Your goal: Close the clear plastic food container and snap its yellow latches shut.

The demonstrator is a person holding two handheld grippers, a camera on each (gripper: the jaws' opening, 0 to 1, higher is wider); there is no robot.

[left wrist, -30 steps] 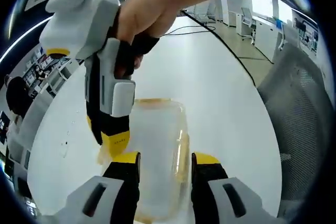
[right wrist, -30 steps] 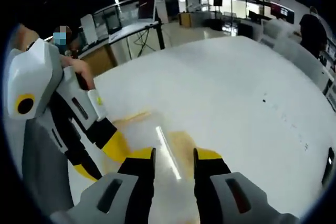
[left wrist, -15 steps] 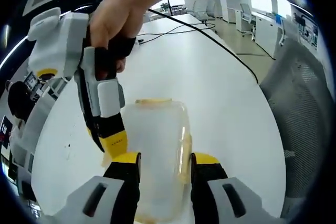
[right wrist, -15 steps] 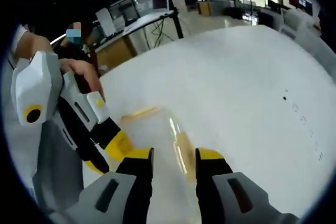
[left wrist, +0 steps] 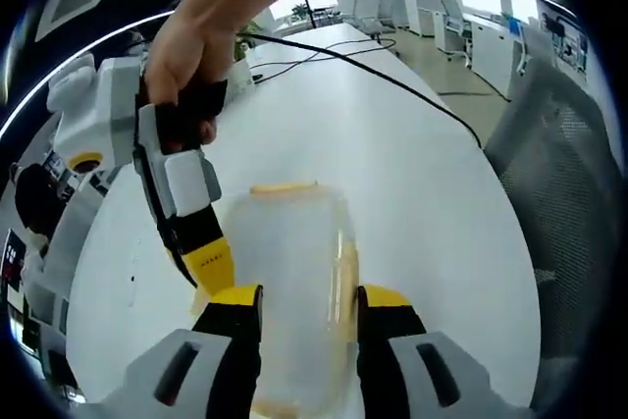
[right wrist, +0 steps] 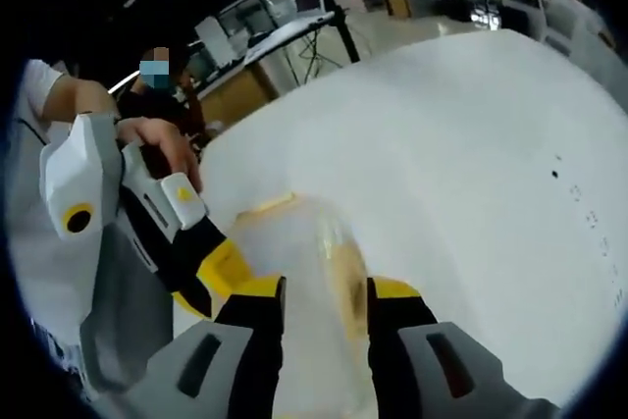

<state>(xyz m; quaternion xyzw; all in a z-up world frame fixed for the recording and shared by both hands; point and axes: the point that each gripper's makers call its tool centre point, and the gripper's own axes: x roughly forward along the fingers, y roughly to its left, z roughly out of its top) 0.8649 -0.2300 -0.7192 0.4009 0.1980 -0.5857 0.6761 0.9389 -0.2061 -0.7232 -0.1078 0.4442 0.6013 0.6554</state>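
Clear food container (left wrist: 294,282) with yellow latches on white table (left wrist: 412,174), contents unclear, both grippers' fingers spread astride it

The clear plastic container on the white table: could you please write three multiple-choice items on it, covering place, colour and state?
1. Where is the container in the left gripper view?
A. between the left gripper's jaws
B. on the mesh chair
C. far across the table

2. What colour are the latches?
A. blue
B. yellow
C. red

3. How does the lid sit?
A. lying beside the container
B. standing upright
C. down on the container

Answers: 1 A, the yellow-tipped jaws flank it. 2 B, its edge tabs show yellow. 3 C, the top surface covers it.
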